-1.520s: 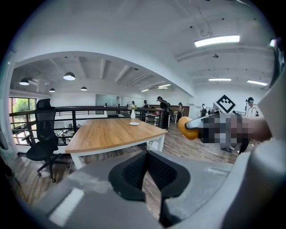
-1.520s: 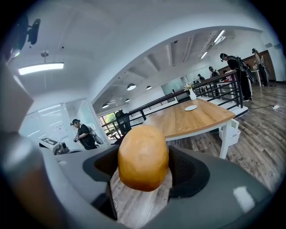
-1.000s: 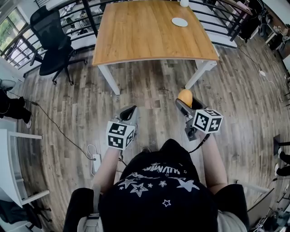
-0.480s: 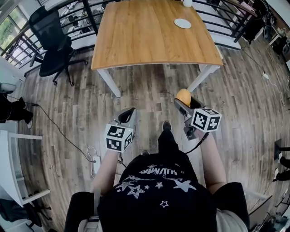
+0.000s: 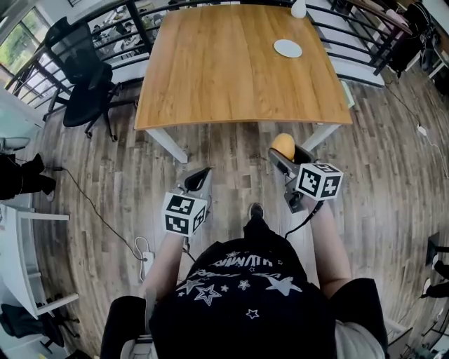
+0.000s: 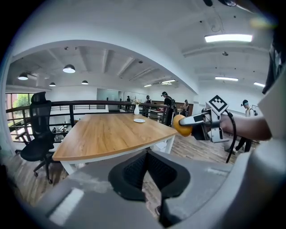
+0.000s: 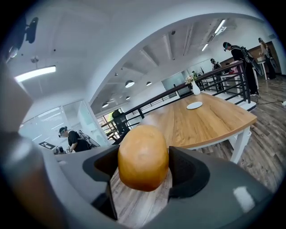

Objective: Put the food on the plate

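One bun (image 7: pixel 143 157) sits clamped in my right gripper (image 5: pixel 285 153), out over the floor short of the table (image 5: pixel 210 77). Left gripper (image 6: pixel 147 174) is closed on nothing. Carry step, I reckon: next comes a long reach to the plate (image 5: pixel 287 48) at the far edge.

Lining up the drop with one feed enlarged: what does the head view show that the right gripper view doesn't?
Head view only: the left gripper and the person's torso.
Right gripper view only: up close, jaws pressing the bun from both sides, and bystanders in the background.
Both: the right gripper holding the bun, the table, the plate near its far right corner, and the vase beyond the plate.
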The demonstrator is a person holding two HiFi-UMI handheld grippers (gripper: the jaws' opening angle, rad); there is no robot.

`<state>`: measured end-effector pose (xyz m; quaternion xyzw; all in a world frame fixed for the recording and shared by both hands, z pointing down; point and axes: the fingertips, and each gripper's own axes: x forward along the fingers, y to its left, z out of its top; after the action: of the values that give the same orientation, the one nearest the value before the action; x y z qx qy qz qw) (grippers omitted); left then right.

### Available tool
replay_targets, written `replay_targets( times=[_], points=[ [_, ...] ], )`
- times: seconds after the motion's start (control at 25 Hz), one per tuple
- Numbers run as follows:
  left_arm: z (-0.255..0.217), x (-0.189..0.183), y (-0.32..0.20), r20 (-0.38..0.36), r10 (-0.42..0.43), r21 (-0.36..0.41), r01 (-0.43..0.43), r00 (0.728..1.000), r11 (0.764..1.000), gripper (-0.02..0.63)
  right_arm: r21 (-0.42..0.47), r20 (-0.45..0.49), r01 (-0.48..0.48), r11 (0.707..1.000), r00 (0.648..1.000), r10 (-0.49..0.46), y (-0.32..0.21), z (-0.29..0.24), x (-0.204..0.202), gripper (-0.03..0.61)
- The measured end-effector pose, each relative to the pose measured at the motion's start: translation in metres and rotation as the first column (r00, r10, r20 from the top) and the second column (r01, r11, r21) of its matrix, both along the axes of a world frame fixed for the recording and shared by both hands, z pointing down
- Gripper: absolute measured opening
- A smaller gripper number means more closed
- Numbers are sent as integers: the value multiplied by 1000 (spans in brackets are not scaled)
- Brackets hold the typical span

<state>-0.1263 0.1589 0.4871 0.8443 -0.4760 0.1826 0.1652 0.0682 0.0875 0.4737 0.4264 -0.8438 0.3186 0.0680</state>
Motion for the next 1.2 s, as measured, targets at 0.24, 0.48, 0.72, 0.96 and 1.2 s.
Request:
replay_targets(
  times=[0.24, 0.48, 0.72, 0.96, 1.2],
  points=[
    [4, 28, -47, 6, -10, -26, 10, 1000, 1000, 2, -7, 14, 10, 1000, 1000, -10, -58, 0, 29, 345],
    [0, 50, -91, 13, -27, -18, 28, 1000, 999, 2, -10, 31, 21, 1000, 999, -20, -103, 2, 54, 345],
    [4, 72, -128, 28, -24, -19, 25, 999, 1000, 2, -8, 35, 39, 999, 999, -38, -136, 4, 73, 346],
    [3, 88, -162, 16, -49, -23, 49, 999, 999, 2, -10, 50, 21, 1000, 999, -20, -164, -1, 102, 345],
    [2, 105, -172, -22, -57, -32, 56, 998, 998, 2, -22, 48, 58, 998, 997, -57, -168, 6, 100, 345]
  ],
)
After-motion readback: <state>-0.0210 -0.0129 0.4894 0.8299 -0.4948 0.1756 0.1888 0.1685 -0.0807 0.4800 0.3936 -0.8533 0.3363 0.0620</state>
